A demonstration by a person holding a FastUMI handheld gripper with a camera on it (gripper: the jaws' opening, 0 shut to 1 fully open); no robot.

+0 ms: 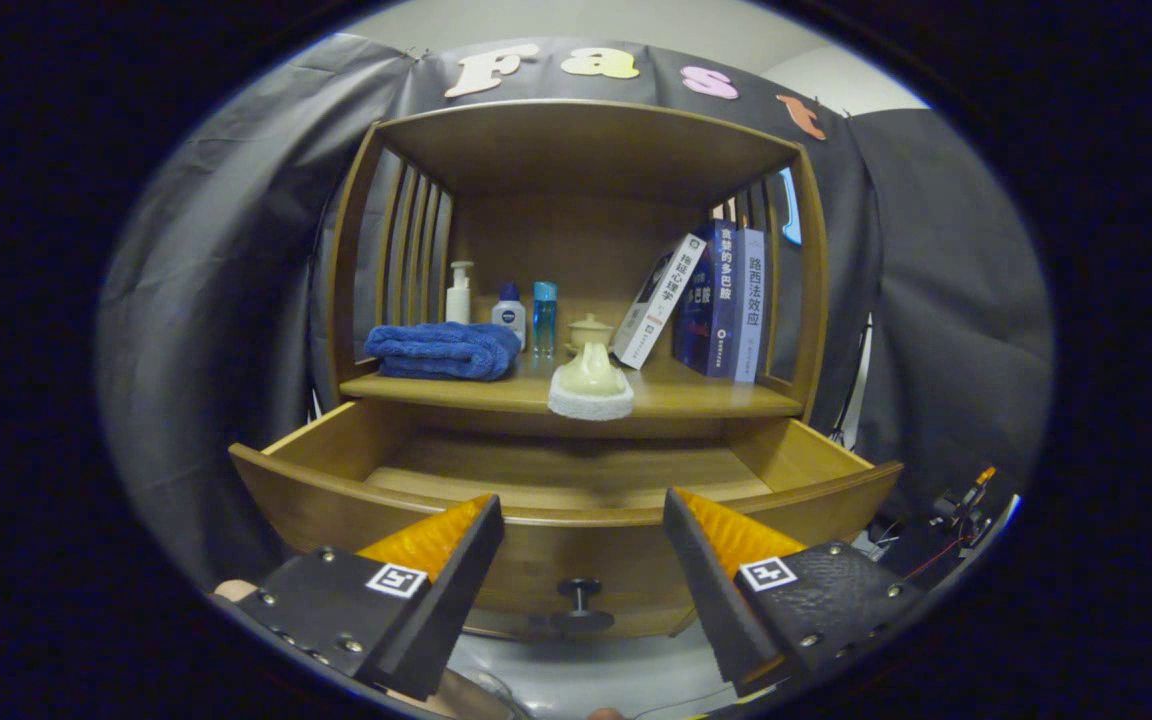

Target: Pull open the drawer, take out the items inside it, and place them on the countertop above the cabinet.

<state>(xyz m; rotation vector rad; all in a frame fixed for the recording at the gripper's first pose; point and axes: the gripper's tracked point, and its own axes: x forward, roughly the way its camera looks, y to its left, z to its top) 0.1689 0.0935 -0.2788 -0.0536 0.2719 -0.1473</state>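
— Jaws first: the gripper [583, 535] hangs just in front of the drawer [576, 480], its two fingers spread wide apart with nothing between them.

— So it holds nothing?

— Nothing. Between and below the fingers sits the drawer's dark knob [580, 603], untouched. The drawer itself stands pulled well out of the cabinet, so the opening step looks done.

— And what was inside it?

— The part of the drawer floor that shows looks bare wood; the front board hides the near strip, so I cannot vouch for that. Directly above, at the front edge of the tabletop [706, 398], sits a pale cream item on a white pad [591, 385]. It lies closest to the open drawer, and I judge it came from there and was set down where the reach is shortest.

— The rest up there?

— A folded blue towel [444, 350] to the left, small bottles [502, 312] behind it, a little lidded pot [590, 330], and books [711, 298] leaning at the right. They sit further back, like furnishing rather than cargo.

— Then the wide jaws make sense.

— Yes, consistent with something just let go, or readiness for another item.
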